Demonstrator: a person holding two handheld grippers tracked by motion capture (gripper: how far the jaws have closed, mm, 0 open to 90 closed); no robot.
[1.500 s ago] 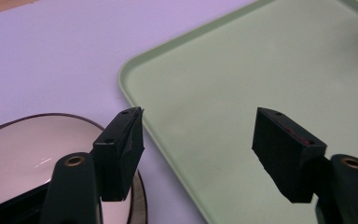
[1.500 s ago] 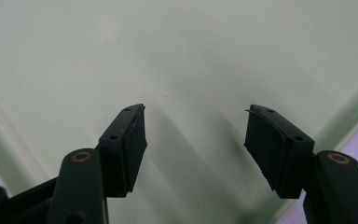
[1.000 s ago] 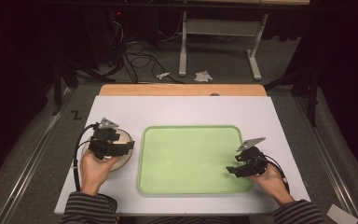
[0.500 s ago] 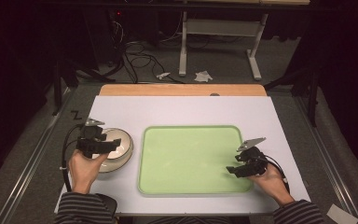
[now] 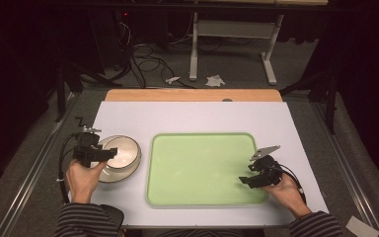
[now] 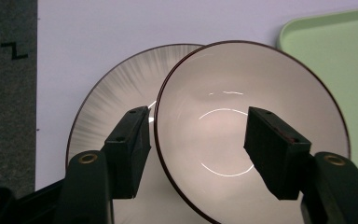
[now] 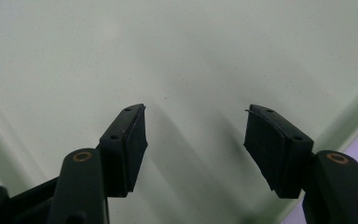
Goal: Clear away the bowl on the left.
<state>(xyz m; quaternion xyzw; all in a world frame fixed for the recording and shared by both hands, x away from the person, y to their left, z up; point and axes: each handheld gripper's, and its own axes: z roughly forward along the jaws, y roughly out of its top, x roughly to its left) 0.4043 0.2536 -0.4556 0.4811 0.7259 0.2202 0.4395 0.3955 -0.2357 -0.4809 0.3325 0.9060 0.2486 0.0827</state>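
One bowl (image 6: 251, 135) and one plate (image 6: 112, 112) are straddled at the bowl's rim by the closing, still spread left gripper (image 6: 196, 140). One tray (image 7: 177, 56) lies beneath the spread right gripper (image 7: 196, 135).

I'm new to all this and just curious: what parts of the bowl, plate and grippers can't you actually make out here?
- Plate: left gripper view, its right half hidden under the bowl.
- Bowl's near rim: cut off by that view's bottom edge.
- Left gripper: high view, too small to judge whether it touches the rim.
- Tray: right gripper view, mostly beyond the edges.
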